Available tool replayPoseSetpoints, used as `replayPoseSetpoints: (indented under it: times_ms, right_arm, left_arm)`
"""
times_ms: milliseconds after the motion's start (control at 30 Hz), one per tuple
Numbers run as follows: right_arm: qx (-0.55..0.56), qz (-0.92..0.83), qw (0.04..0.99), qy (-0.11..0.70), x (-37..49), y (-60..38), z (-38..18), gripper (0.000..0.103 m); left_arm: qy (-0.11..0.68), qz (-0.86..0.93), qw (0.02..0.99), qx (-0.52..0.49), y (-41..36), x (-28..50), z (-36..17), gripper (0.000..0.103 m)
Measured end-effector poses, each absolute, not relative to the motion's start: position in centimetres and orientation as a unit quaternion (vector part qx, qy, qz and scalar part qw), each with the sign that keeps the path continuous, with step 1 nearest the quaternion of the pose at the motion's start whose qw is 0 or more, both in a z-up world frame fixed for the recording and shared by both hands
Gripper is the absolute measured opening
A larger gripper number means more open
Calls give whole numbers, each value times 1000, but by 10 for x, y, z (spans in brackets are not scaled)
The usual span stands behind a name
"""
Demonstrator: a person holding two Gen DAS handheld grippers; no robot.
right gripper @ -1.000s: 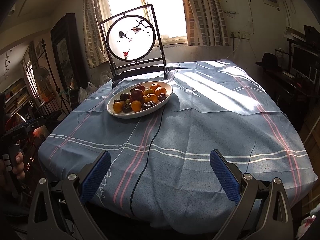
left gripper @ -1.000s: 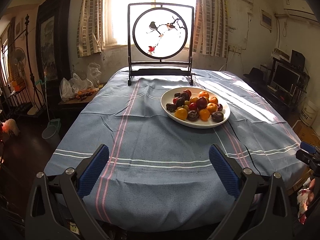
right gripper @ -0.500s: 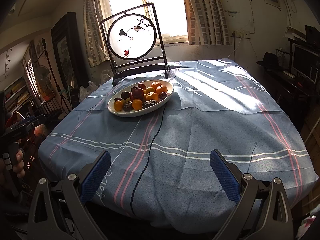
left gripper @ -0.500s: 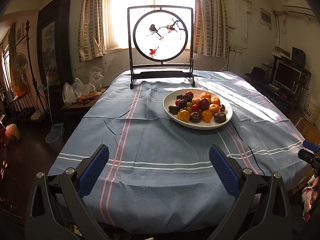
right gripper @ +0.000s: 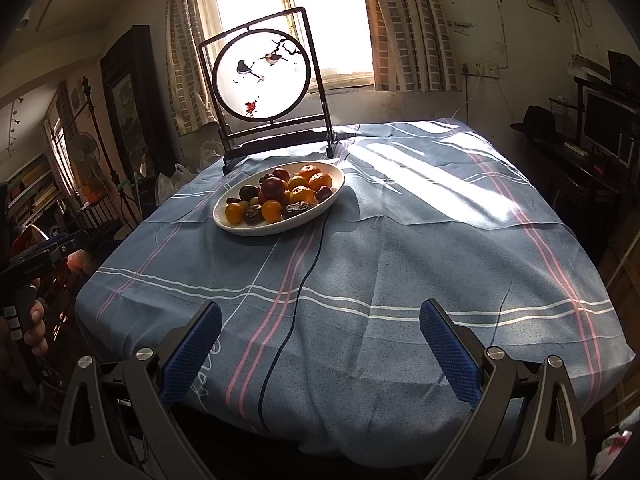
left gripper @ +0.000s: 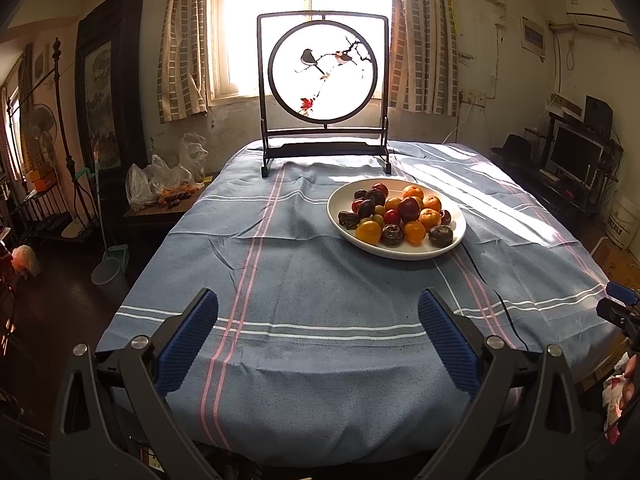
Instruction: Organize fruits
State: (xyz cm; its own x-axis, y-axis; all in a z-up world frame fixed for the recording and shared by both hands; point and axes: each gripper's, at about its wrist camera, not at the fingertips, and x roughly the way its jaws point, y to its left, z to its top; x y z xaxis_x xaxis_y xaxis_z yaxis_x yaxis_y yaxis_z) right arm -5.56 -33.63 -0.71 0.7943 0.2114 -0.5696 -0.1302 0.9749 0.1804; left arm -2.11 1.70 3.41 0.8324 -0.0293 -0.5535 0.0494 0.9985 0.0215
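Observation:
A white oval plate (left gripper: 456, 246) on the blue striped tablecloth holds a pile of fruit: oranges (left gripper: 368, 231), red plums (left gripper: 409, 208) and dark fruits (left gripper: 392, 235). The plate also shows in the right wrist view (right gripper: 276, 230), left of centre. My left gripper (left gripper: 318, 334) is open and empty at the table's near edge, well short of the plate. My right gripper (right gripper: 320, 336) is open and empty at the near edge, the plate far ahead to its left.
A framed round bird screen (left gripper: 323, 80) stands at the table's far end before the window. A thin black cable (right gripper: 304, 276) runs from the plate to the near edge. Bags of fruit (left gripper: 168, 188) sit on a side table at left. A monitor (left gripper: 574, 156) stands at right.
Both grippers have risen and moved slightly forward over the table edge; the plate sits a little lower and closer in both views. Jaws stay open.

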Motion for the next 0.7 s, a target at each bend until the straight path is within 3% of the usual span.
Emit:
replayPoseSetpoints:
  times_ms: [700]
  right_arm:
    - [66, 90, 945, 307, -56, -337, -7, 100]
  left_arm:
    - [287, -18, 957, 19, 17, -22, 34, 98]
